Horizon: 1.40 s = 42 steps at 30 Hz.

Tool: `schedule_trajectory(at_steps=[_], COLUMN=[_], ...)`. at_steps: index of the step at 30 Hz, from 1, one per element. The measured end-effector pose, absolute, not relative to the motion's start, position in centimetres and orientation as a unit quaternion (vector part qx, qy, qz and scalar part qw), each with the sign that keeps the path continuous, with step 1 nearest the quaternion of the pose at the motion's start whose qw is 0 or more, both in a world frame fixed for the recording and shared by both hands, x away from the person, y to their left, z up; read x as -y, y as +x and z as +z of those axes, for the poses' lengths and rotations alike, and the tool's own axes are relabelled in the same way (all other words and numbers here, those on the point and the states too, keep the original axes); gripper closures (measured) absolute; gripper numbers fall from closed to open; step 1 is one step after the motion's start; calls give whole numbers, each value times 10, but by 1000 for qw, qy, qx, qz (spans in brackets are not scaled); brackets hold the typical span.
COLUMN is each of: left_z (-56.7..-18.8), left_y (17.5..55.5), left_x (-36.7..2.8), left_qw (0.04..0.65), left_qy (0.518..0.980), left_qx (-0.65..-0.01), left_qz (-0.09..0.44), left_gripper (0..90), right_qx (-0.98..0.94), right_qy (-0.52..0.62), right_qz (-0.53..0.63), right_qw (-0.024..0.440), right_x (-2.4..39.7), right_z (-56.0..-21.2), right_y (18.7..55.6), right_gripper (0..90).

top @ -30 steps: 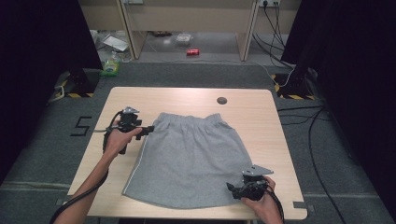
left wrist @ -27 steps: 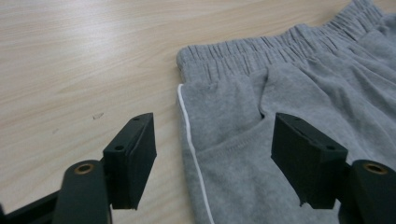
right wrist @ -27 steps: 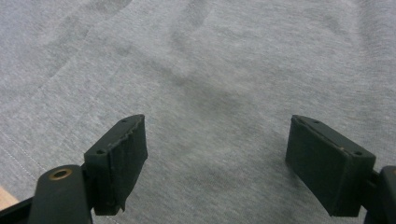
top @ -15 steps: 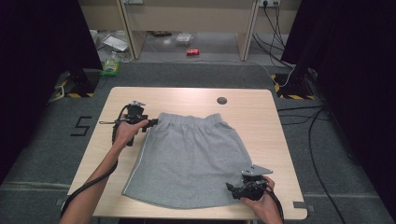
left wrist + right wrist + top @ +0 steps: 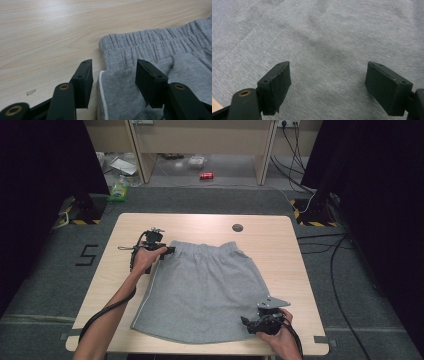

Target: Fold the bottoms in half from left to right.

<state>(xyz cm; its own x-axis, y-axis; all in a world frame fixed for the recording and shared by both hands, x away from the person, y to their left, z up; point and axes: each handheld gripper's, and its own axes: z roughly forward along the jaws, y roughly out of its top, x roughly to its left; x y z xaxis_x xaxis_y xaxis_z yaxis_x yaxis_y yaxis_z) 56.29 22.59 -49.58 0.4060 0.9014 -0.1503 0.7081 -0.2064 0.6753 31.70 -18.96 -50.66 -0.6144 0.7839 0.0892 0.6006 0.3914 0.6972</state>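
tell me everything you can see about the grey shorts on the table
The grey shorts look like soft sweatshirt knit, with a gathered elastic waistband at the far end and white piping down the side seam. They lie spread flat on the wooden table, hem toward the person. The left gripper, whose fingers have just been closing, straddles the waistband corner. The right gripper stands open over the hem.

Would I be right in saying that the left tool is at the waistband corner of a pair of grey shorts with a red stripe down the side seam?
Not quite: the stripe is white, not red. The left gripper view shows the left tool at the elastic waistband corner of the grey shorts, its jaws having just been closing with that corner between them, and the white stripe down the side seam.
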Motion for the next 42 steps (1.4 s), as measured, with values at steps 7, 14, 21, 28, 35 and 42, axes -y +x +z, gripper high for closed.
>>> schedule_trajectory(at_steps=[7,14,21,28,35,42], left_z=[-501,-501,-501,-501,-500,-500], left_y=[570,573,573,572,571,569], left_x=[-220,-217,-216,-217,-216,-217], left_qw=[330,319,321,321,316,311], left_qy=[770,779,781,783,787,790], left_qx=[-529,-522,-519,-515,-512,-509], left_qz=[133,136,135,136,137,142], left_gripper=[511,644,735,751,761,764], right_qx=[-825,-826,-824,-819,-819,-823], right_qy=[417,414,411,401,385,365], right_qz=[360,361,369,388,404,416], right_qw=[128,127,125,134,134,130], right_x=[188,184,174,161,139,107], right_z=[-507,-506,-503,-499,-496,-495], right_y=[317,317,315,317,319,325], right_gripper=[210,211,218,223,228,233])
